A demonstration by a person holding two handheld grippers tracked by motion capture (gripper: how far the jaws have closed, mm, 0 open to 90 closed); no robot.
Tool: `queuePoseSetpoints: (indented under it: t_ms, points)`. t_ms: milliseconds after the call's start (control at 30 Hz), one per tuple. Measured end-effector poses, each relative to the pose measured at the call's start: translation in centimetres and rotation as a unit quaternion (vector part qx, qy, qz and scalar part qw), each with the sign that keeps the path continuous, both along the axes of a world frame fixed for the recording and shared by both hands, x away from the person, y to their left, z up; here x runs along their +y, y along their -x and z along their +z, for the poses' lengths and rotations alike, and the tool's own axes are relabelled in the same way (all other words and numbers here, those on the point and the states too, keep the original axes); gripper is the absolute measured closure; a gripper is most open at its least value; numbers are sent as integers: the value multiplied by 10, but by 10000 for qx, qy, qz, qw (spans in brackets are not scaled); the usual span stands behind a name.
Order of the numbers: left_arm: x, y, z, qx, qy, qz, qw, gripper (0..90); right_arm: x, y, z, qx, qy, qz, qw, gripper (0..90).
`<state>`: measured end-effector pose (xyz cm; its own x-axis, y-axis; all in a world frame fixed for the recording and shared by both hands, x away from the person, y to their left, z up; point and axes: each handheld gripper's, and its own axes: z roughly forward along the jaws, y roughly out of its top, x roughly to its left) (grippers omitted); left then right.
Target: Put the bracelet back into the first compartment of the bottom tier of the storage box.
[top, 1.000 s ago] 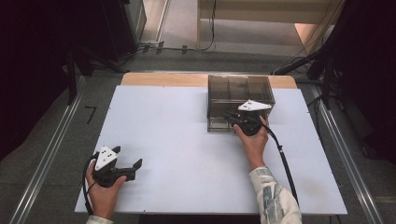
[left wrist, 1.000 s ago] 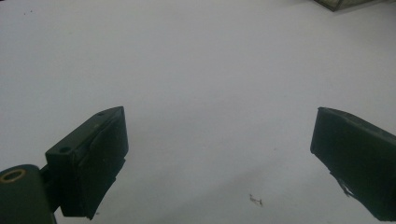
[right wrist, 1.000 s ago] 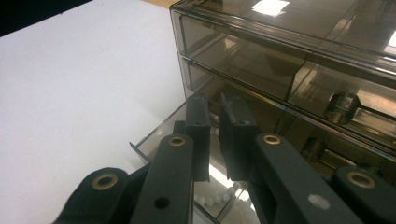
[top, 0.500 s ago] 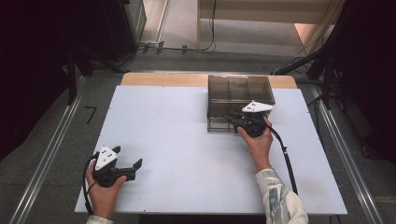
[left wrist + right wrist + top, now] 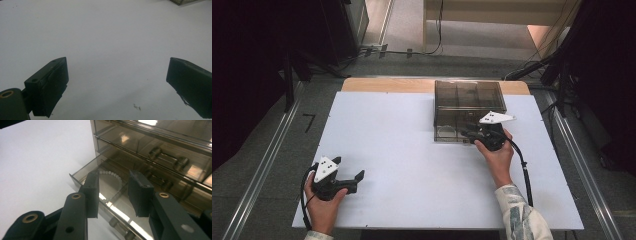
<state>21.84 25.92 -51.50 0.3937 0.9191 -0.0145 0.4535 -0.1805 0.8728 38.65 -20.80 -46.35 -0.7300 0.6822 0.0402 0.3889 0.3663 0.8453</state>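
Right gripper view: the bottom drawer [image 5: 105, 187] of a smoky clear drawer box [image 5: 160, 147] is pulled partly out, and a white bead bracelet [image 5: 110, 175] lies curled on its floor near the back. The right gripper [image 5: 113, 195] hangs just above the drawer's front wall, its jaws partly apart and holding nothing, one to each side of the bracelet as seen along the jaws. The drawers above are shut, their handles [image 5: 166, 157] facing the camera.

In the high view the box [image 5: 469, 107] sits at the far right of the white table [image 5: 412, 165], with the right gripper [image 5: 469, 131] at its near front edge. The left gripper [image 5: 354, 179] rests well apart at the near left corner, jaws wide open over bare table, idle.

The step in hand looks like working the open drawer: either reaching in for the bracelet or closing it; I cannot tell which. Reaching in would call for tipping the jaws down past the front wall and closing lightly on the beads; closing would call for a push on the drawer front.
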Motion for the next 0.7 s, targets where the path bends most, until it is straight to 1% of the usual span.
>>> queuePoseSetpoints:
  t_ms: [300,500,633,700]
  points:
    - [0,0,0,10,-10,6,10000,48,-14,6,1,-7,-4,-44,10000,581]
    - [0,0,0,6,-3,-4,10000,48,-19,8,1,-17,-15,-67,10000,555]
    - [0,0,0,10,-13,0,10000,48,-22,10,0,-6,17,-48,10000,555]
    - [0,0,0,7,-23,-3,10000,48,-23,11,1,-27,-6,-53,10000,552]
